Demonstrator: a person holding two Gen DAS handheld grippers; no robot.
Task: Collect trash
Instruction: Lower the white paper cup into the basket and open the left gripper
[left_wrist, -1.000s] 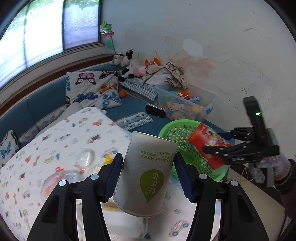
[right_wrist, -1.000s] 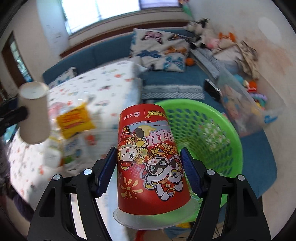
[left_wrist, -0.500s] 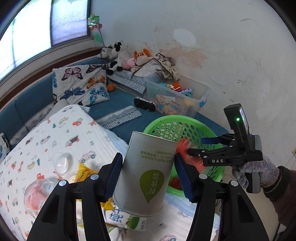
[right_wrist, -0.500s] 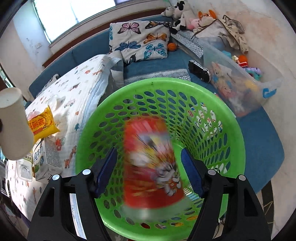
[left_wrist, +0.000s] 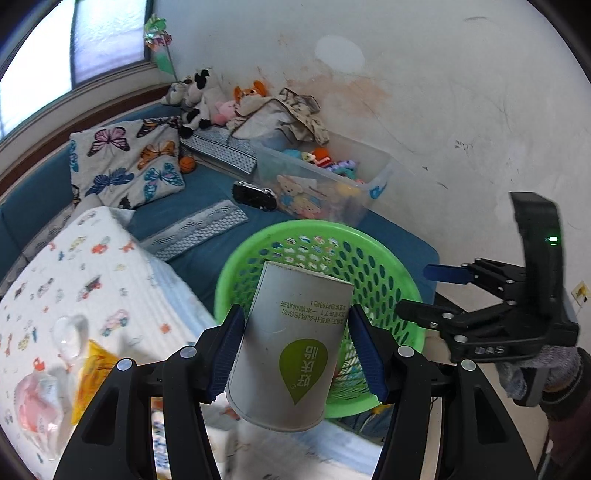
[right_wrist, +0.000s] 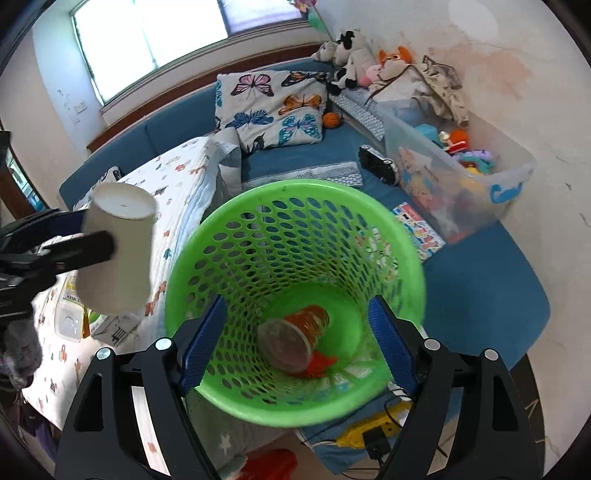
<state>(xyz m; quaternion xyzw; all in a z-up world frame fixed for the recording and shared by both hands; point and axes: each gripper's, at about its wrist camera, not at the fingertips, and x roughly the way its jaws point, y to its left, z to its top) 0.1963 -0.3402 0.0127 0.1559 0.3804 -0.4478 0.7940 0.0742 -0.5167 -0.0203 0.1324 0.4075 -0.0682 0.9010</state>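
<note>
My left gripper (left_wrist: 296, 326) is shut on an upside-down white paper cup (left_wrist: 291, 354) with a green leaf logo, held just in front of the green mesh basket (left_wrist: 314, 227). In the right wrist view this cup (right_wrist: 118, 251) hangs to the left of the basket rim (right_wrist: 295, 186). My right gripper (right_wrist: 295, 310) hovers over the basket, its jaws opening with nothing between them. A red printed cup (right_wrist: 299, 336) lies on its side at the basket's bottom. The left wrist view shows the right gripper (left_wrist: 415, 290) beside the basket's right edge.
A quilt with car prints (left_wrist: 74, 266) carries a yellow snack packet (left_wrist: 92, 373) and clear plastic bags. A clear toy bin (right_wrist: 461, 177) and a butterfly pillow (right_wrist: 273, 107) sit on the blue bench. A yellow power strip (right_wrist: 373, 428) lies below the basket.
The red cup left my right gripper and fell into the basket, and the right jaws spread wider. My left gripper carried the white cup closer to the basket.
</note>
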